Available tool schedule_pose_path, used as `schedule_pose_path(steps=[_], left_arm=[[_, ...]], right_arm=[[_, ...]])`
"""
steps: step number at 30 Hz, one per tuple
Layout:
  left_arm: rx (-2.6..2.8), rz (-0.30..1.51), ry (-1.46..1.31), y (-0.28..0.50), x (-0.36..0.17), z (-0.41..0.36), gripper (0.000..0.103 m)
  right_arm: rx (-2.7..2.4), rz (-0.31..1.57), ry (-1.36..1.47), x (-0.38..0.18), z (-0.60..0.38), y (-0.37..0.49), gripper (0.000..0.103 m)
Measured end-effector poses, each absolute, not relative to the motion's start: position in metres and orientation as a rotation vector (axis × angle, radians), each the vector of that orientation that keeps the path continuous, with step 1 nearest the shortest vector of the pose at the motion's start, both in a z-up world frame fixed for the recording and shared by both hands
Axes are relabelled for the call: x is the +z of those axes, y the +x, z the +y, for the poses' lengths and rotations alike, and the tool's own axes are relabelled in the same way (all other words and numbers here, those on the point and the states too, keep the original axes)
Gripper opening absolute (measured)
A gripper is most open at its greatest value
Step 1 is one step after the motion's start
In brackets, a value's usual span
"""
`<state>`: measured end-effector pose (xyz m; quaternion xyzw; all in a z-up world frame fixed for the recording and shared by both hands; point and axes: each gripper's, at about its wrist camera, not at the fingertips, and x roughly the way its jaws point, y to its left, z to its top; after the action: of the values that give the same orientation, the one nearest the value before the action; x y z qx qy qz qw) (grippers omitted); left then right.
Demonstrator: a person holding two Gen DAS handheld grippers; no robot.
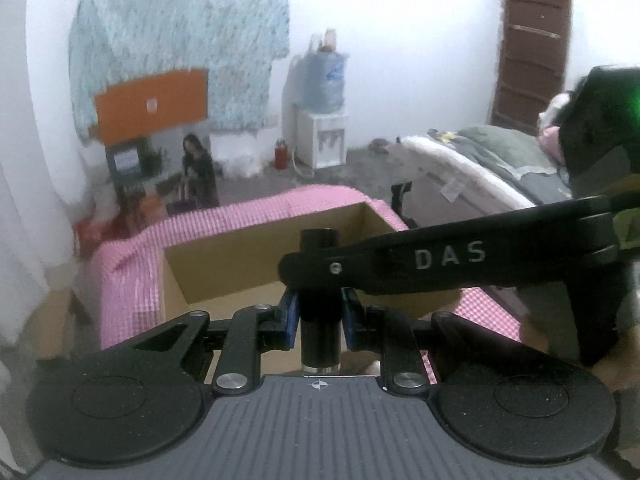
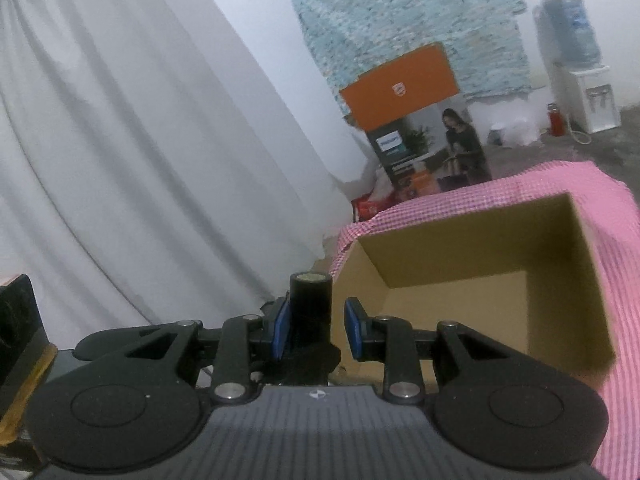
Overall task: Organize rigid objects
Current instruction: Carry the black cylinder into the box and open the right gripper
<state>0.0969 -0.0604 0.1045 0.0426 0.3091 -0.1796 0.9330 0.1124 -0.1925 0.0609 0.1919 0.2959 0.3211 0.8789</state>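
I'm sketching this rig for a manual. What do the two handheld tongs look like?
Both match: the left tongs and right tongs have matte black linkage arms with silver pivot screws, blue pads inside the fingers, round black discs either side, and a ribbed grey body. One finger reads "DAS".

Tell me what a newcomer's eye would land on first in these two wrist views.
First, the black cylinder clamped upright between the left gripper's blue pads, with the right gripper's black finger marked DAS crossing in front of it. Behind it sits the open cardboard box on a pink checked cloth. Further back, an orange-topped carton stands by the wall, under a pale blue patterned cloth.
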Motion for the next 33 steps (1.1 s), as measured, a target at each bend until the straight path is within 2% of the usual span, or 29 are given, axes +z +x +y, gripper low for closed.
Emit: schedule_pose_path(steps=[11, 18, 25, 27, 33], left_arm=[[-0.3, 0.843, 0.052, 0.198, 0.068, -0.043, 0.021], [-0.247, 1.016, 0.052, 0.248, 0.03, -0.033, 0.021], [-0.192, 1.11, 0.036, 0.277, 0.009, -0.023, 0.022], [-0.179, 1.119, 0.03, 0.279, 0.008, -0.021, 0.023], [-0.162, 1.093, 0.013, 0.278, 0.012, -0.015, 0.034]], right_arm=[[0.686, 0.89, 0.453, 0.031, -0.163, 0.225, 0.032], [0.676, 1.089, 0.497, -0.02, -0.142, 0.294, 0.032], [0.678, 1.243, 0.506, -0.064, -0.12, 0.336, 0.032], [0.677, 1.27, 0.498, -0.075, -0.115, 0.344, 0.032], [0.655, 1.297, 0.469, -0.089, -0.103, 0.348, 0.035]])
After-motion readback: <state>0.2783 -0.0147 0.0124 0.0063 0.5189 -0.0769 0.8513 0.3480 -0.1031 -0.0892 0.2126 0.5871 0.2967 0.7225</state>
